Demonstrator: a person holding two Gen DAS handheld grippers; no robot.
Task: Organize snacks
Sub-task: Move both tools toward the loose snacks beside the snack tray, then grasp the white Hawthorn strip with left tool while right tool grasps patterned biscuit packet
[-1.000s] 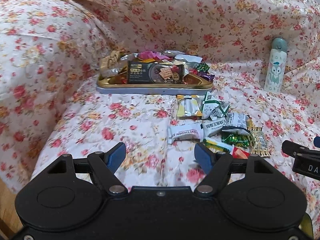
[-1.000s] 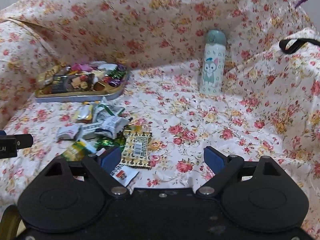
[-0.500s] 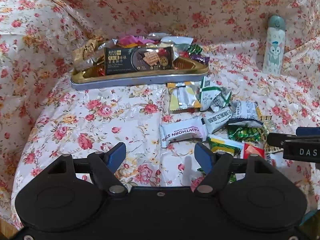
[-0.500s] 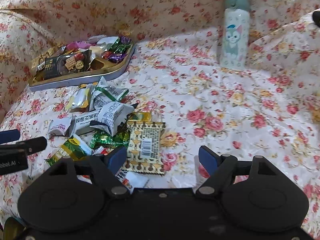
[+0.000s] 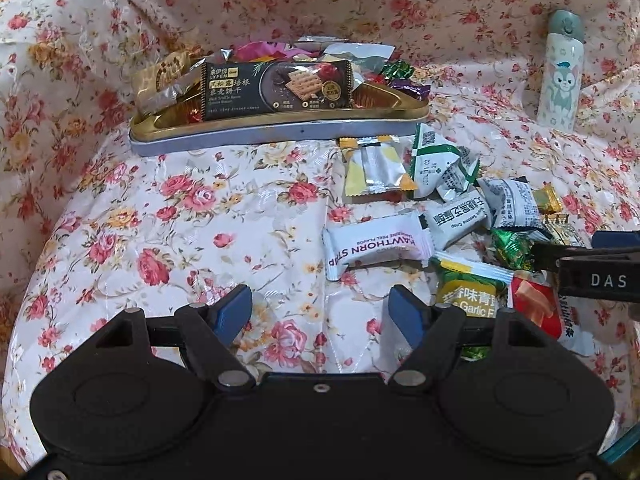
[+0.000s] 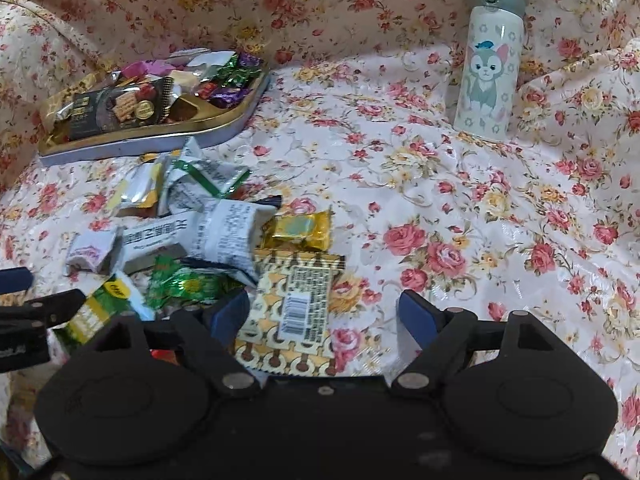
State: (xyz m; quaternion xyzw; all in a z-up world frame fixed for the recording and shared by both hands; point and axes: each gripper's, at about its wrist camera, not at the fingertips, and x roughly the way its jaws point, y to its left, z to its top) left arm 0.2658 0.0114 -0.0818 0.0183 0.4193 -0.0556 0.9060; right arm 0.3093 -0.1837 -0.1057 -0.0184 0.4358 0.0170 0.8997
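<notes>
A gold tin tray (image 5: 280, 126) (image 6: 224, 122) at the back holds a black cracker pack (image 5: 276, 88) and several wrapped sweets. In front of it lies a loose pile of snack packets, among them a white hawthorn strip (image 5: 376, 250), a green garlic pack (image 5: 466, 296) and a yellow-patterned packet (image 6: 298, 308). My left gripper (image 5: 322, 312) is open over bare floral cloth, left of the pile, nothing between its fingers. My right gripper (image 6: 324, 314) has its jaws opening just above the yellow-patterned packet, which lies between the pads without being pressed.
A white bottle with a cat picture (image 6: 490, 80) (image 5: 560, 76) stands at the back right. The floral cloth (image 6: 480, 220) rises in folds at the back and both sides. The right gripper's finger (image 5: 584, 264) shows at the left view's right edge.
Both grippers have come down and forward toward the snack pile. The right one now straddles the yellow-patterned packet, which lay ahead of it before.
</notes>
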